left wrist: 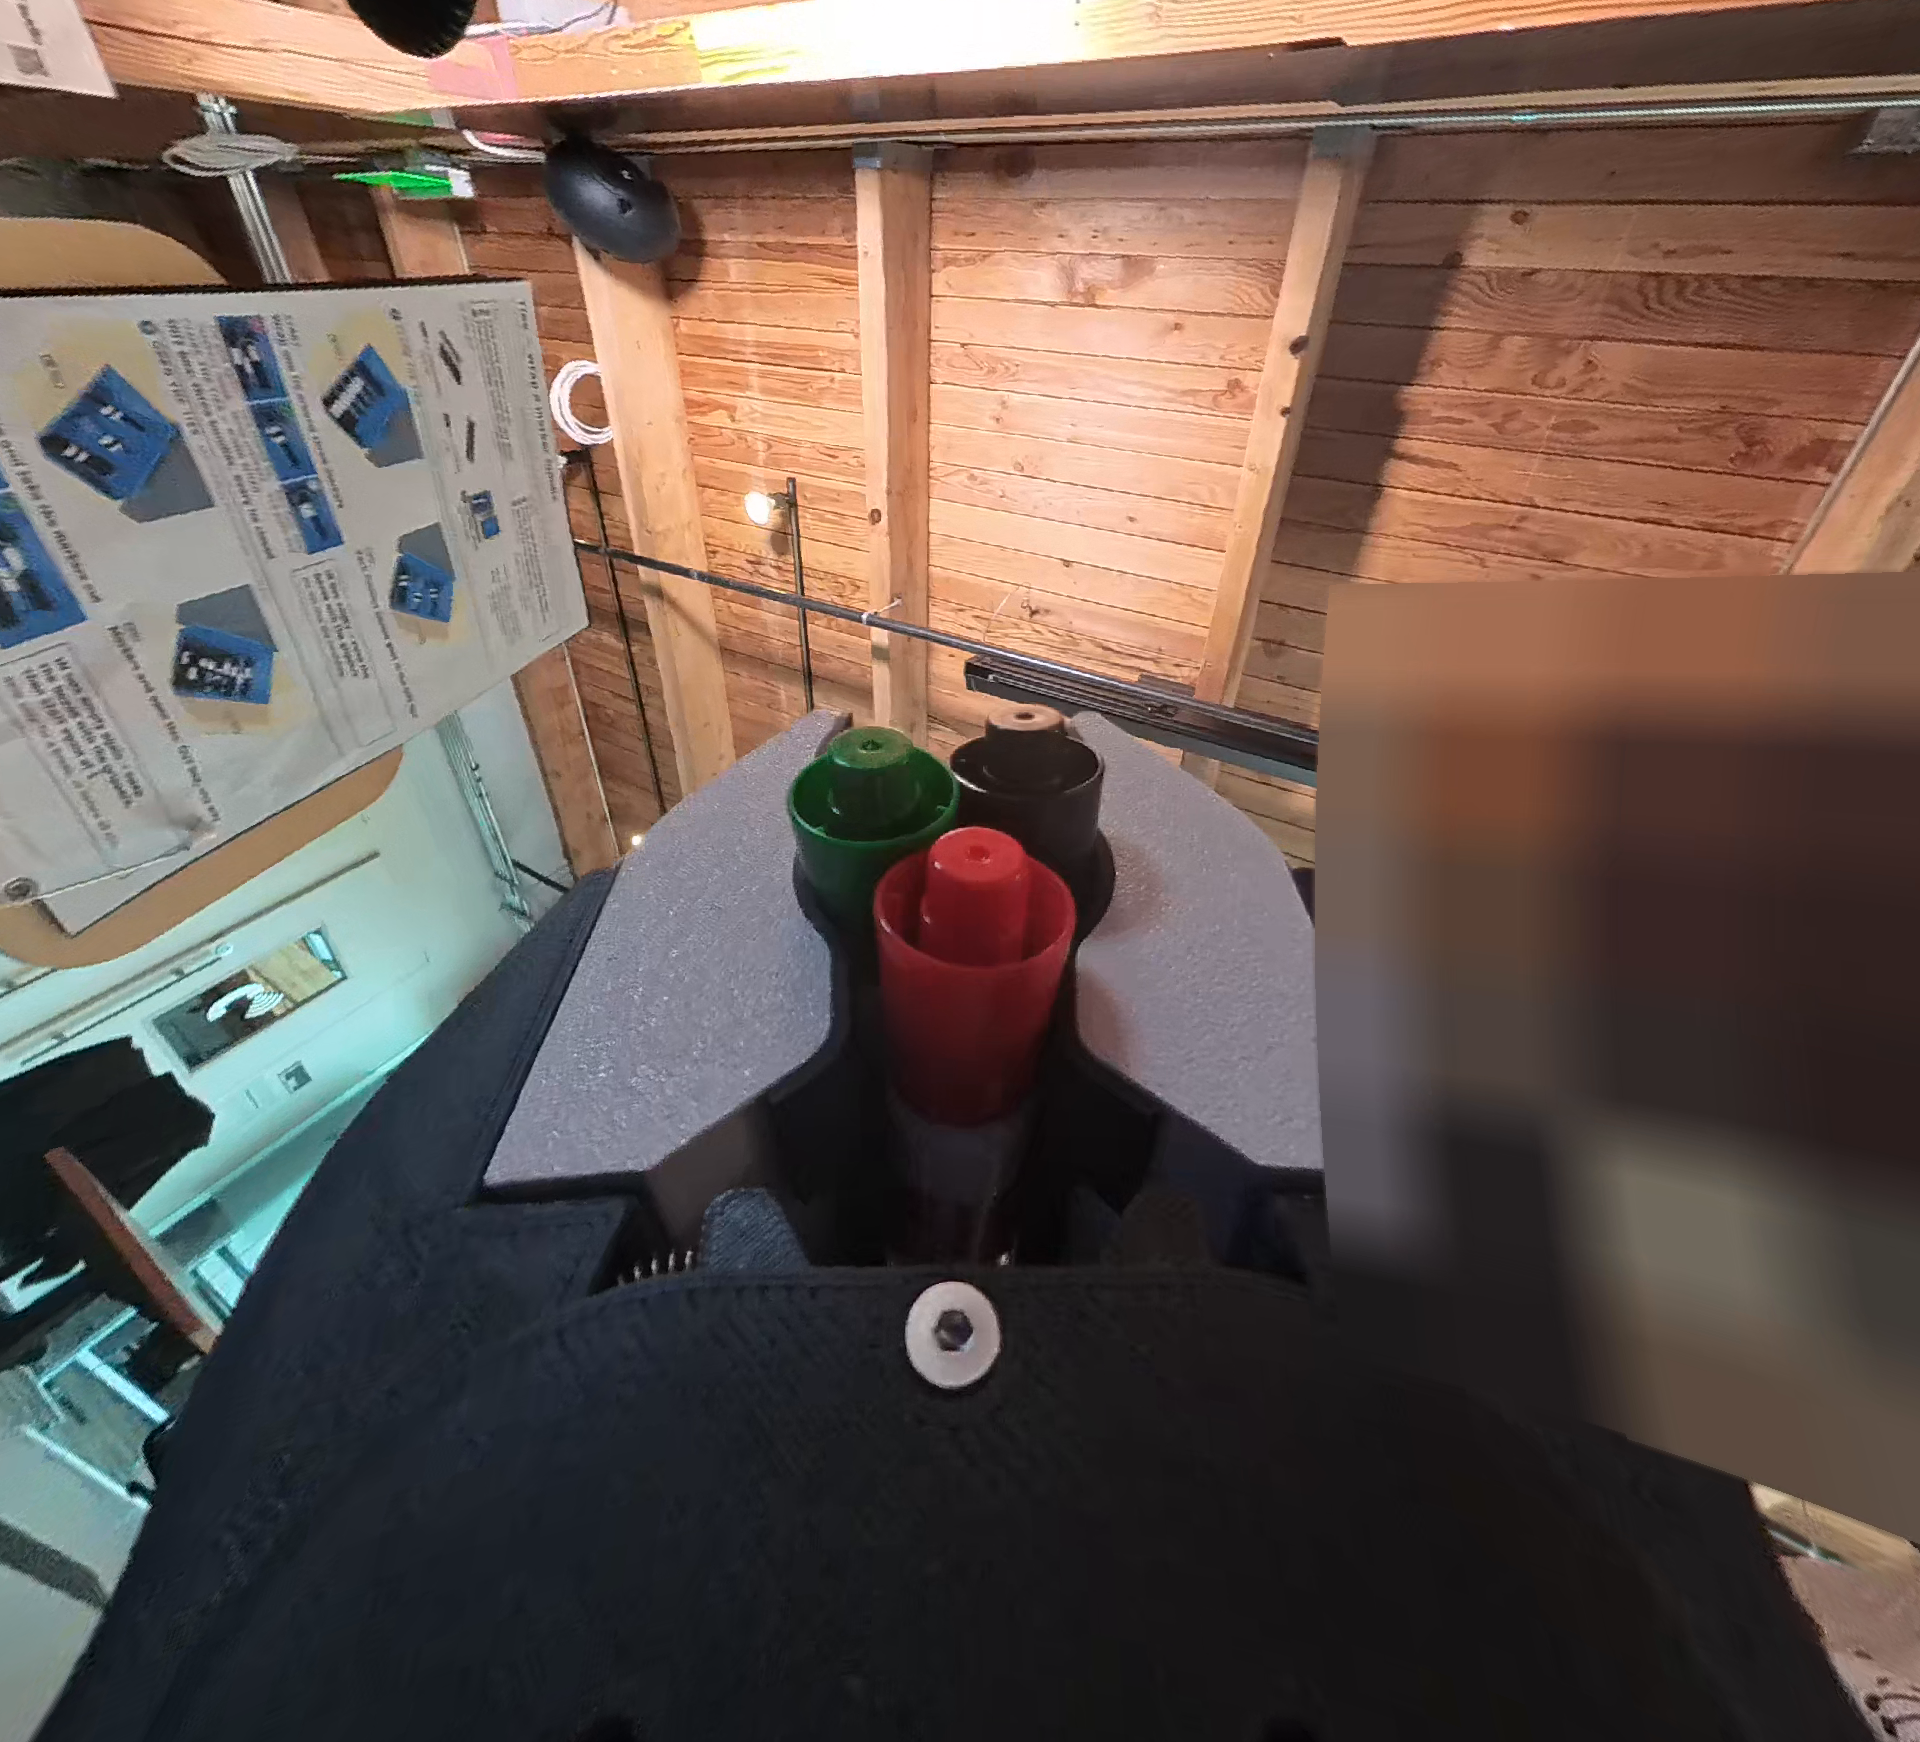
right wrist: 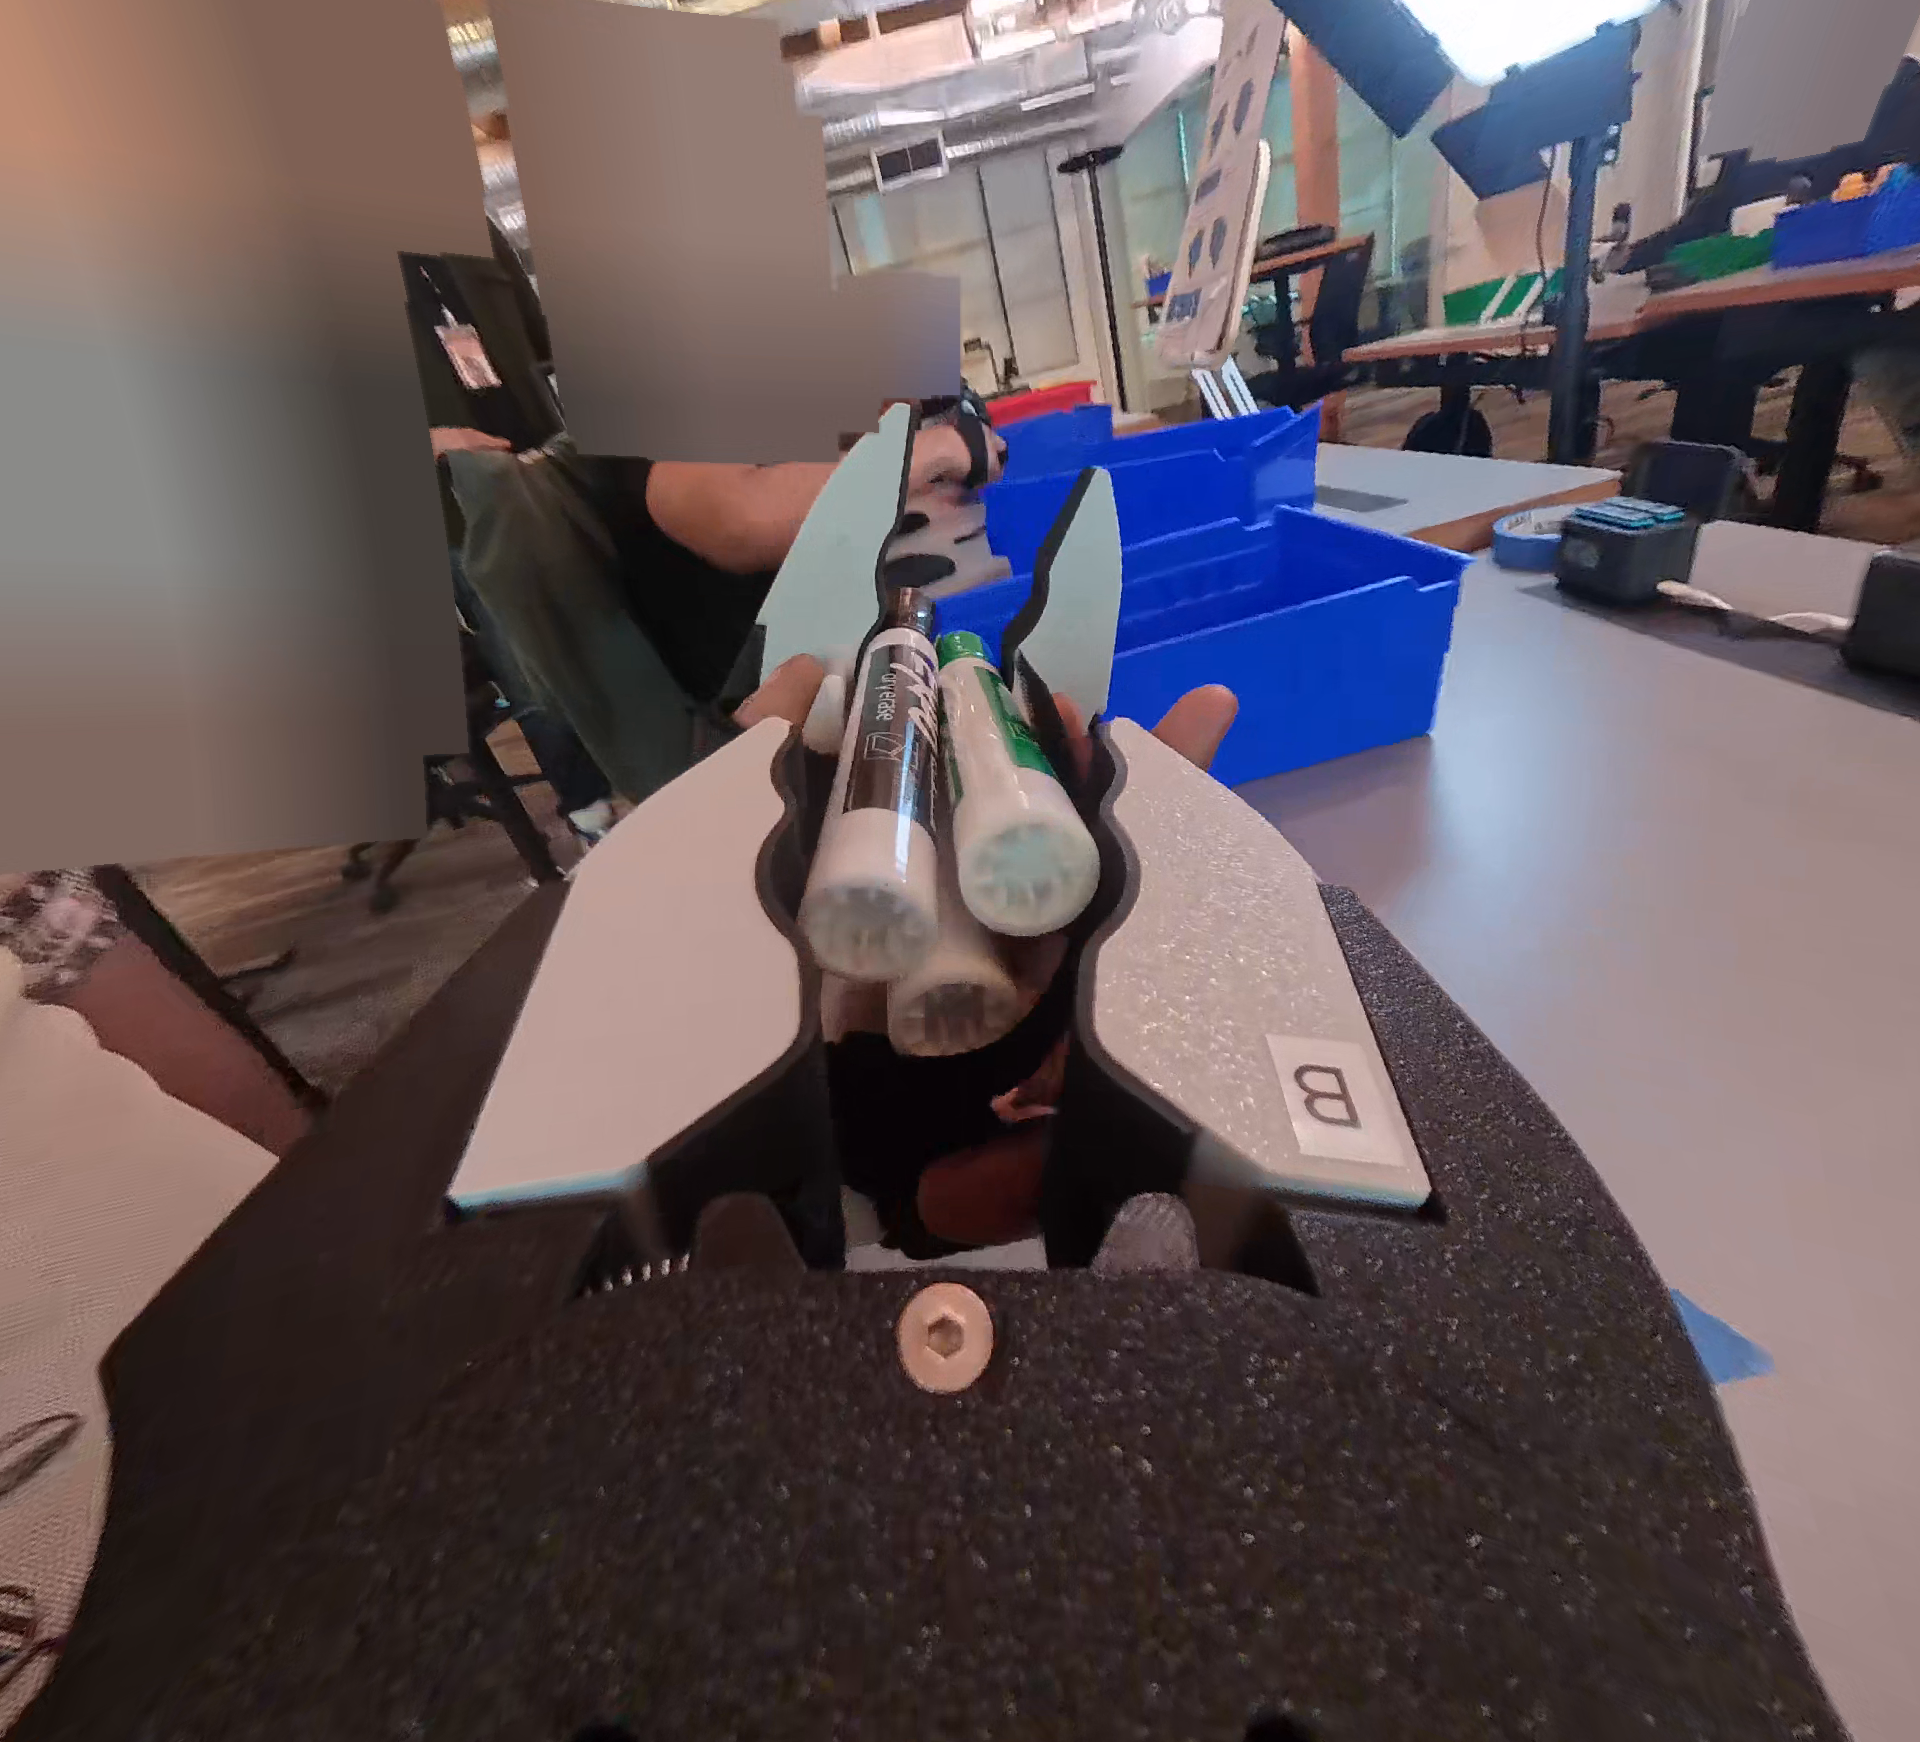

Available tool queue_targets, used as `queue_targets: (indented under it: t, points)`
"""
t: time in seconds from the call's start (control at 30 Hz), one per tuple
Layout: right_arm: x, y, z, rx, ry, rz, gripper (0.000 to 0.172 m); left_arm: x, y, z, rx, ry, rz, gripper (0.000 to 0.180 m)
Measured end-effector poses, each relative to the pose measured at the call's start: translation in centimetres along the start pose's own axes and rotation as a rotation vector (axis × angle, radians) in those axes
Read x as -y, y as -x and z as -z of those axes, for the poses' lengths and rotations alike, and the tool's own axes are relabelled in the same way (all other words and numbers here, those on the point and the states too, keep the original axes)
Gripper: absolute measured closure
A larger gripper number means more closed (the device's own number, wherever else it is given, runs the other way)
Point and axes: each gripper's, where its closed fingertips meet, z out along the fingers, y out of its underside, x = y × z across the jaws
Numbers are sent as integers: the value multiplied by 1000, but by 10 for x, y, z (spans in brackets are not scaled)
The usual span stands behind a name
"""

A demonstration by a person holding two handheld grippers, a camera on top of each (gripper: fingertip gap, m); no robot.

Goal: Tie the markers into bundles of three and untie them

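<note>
Three markers point(left wrist: 971, 871) (green, black, red caps), centre frame, are clenched cap-end in the left tool point(left wrist: 951, 819) and tail-end in the right tool point(right wrist: 951, 861). Judgement: keep both grips firm and ends flush for binding; no tie visible.

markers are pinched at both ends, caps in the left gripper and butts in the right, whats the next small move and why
Probably hold both grips steady and square the three markers. The left gripper clamps the green, black and red caps, the right gripper their butt ends, and no tie is visible around them.
</note>
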Motion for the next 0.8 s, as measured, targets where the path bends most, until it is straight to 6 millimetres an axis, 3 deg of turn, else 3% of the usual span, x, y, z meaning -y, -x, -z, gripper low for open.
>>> queue_targets:
  t: [0.03,0.13,0.23,0.37,0.43,0.47,0.5,0.6,0.67,0.73,0.8]
  points:
    - [-1,-2,0,-15,14,28,116,1,4,3,16,-2,15,142]
    - [-5,2,0,11,75,69,102,8,17,12,68,-24,56,143]
    - [-8,7,3,56,119,82,86,11,17,14,66,-13,52,143]
    - [-15,17,25,161,225,136,72,20,14,14,47,-20,49,142]
    - [-38,18,45,202,342,202,81,21,16,15,57,-4,50,142]
    - [-50,14,53,197,386,228,95,21,17,15,65,9,41,142]
    - [-61,10,58,184,414,235,107,22,17,16,67,11,37,142]
    - [-88,6,59,157,478,248,118,22,22,17,89,26,31,142]
    - [-84,1,55,63,422,532,115,25,27,19,120,14,35,143]
    - [-65,5,53,-36,301,913,118,27,37,21,176,12,44,142]
    - [-73,17,52,-1,347,1213,122,32,46,23,229,-2,43,142]
